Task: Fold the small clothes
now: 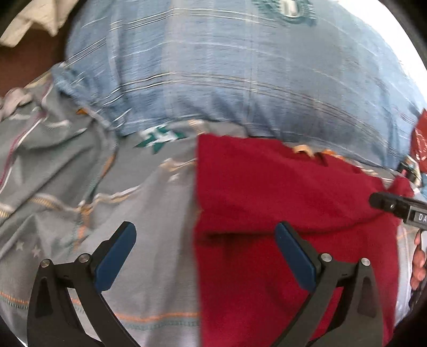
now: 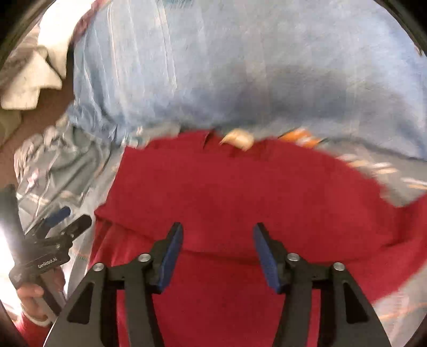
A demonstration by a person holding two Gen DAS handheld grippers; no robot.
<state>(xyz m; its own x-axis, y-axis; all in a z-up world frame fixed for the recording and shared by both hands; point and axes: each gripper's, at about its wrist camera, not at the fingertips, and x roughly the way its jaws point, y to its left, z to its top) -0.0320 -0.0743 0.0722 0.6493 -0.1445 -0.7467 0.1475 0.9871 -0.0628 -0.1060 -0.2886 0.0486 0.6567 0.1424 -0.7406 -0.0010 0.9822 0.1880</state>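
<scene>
A small red garment (image 1: 280, 202) (image 2: 240, 192) lies flat on a grey patterned bedsheet (image 1: 93, 186), with a fold line across its near part. My left gripper (image 1: 205, 229) hangs wide open over the garment's left edge, one finger over the sheet, the other over the red cloth, nothing between them. My right gripper (image 2: 217, 232) stands open just above the red garment's near half, with only cloth beneath its blue pads (image 2: 170, 256). Each gripper shows at the edge of the other's view: the right gripper (image 1: 395, 205) and the left gripper (image 2: 61, 227).
A large blue plaid pillow (image 1: 240, 74) (image 2: 240, 66) lies just behind the garment. White cloth (image 1: 34, 21) (image 2: 32, 80) sits at the far left on a brown surface. A person's hand (image 2: 29, 293) holds the left gripper's handle. Another red item (image 1: 419, 138) peeks in at the right.
</scene>
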